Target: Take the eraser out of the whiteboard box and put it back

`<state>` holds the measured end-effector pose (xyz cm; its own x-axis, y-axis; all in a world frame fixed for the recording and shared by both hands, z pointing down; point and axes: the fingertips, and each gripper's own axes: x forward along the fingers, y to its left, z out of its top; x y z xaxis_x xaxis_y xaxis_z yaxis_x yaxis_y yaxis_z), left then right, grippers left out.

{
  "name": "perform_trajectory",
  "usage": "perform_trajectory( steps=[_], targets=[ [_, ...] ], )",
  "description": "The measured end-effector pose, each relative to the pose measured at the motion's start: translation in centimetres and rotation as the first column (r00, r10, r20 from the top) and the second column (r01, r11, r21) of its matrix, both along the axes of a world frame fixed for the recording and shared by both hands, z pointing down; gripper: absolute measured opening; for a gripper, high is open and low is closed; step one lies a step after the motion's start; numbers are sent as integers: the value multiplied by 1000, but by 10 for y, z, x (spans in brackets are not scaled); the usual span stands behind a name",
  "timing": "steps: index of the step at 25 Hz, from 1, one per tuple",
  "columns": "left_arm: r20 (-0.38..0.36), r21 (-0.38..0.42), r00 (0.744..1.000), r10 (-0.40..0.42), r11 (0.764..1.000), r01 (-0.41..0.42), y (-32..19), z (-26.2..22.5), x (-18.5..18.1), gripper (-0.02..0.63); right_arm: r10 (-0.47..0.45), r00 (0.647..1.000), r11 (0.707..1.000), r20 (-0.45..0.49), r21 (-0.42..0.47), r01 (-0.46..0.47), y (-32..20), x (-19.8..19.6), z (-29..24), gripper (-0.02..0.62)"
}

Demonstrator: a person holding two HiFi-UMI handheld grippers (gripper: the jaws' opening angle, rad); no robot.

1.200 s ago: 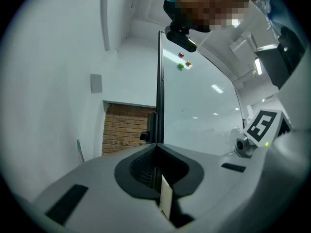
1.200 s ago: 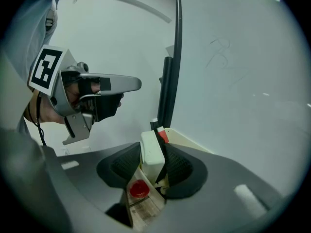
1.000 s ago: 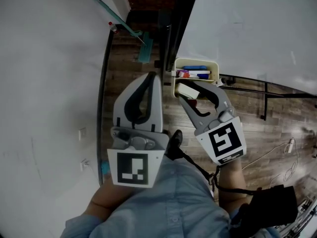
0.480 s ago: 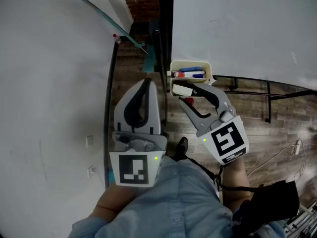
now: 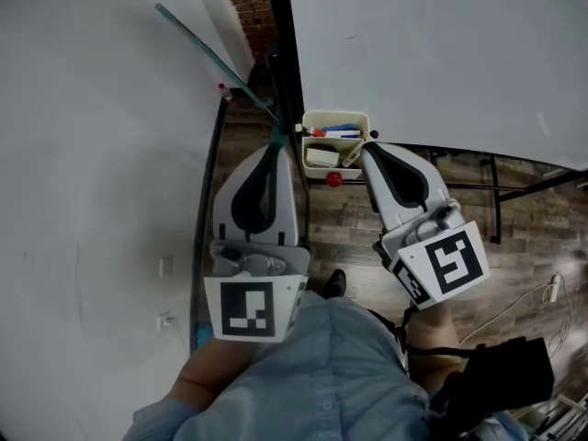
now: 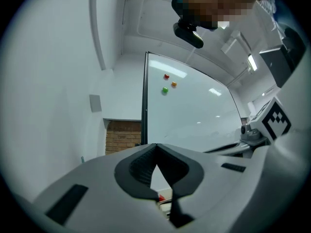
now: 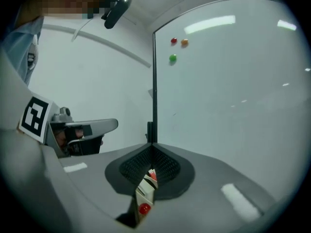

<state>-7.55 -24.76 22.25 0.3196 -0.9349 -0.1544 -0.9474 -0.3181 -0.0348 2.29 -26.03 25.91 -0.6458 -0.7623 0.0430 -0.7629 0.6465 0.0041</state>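
Wooden floor is seen beneath the whiteboard box (image 5: 336, 115), where the eraser (image 5: 322, 157) lies. The right tool (image 5: 367, 151) and left tool (image 5: 276, 147) are shut, empty. The return step seems done; any regrasp calls for opened jaws

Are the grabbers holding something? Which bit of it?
Nothing is held. The left gripper and the right gripper are both shut and empty; the eraser lies in the whiteboard box.
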Motion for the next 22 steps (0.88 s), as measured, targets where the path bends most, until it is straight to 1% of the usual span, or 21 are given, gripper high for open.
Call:
perform_trajectory(
  steps=[2,8,15,22],
  targets=[
    [0,16,1000,-2,1000,2,9,-6,5,5,6,1000,1000,21,28,-6,8,3,-12,2],
    [7,39,1000,2,999,-3,26,-15,18,5,10,999,996,42,93,-14,26,7,-34,0],
    [13,57,1000,1,998,-1,36,-21,22,5,17,999,992,43,123,-22,35,10,-44,0],
    [17,60,1000,5,998,-6,37,-23,23,5,14,999,991,49,135,-21,36,10,-50,0]
  ],
)
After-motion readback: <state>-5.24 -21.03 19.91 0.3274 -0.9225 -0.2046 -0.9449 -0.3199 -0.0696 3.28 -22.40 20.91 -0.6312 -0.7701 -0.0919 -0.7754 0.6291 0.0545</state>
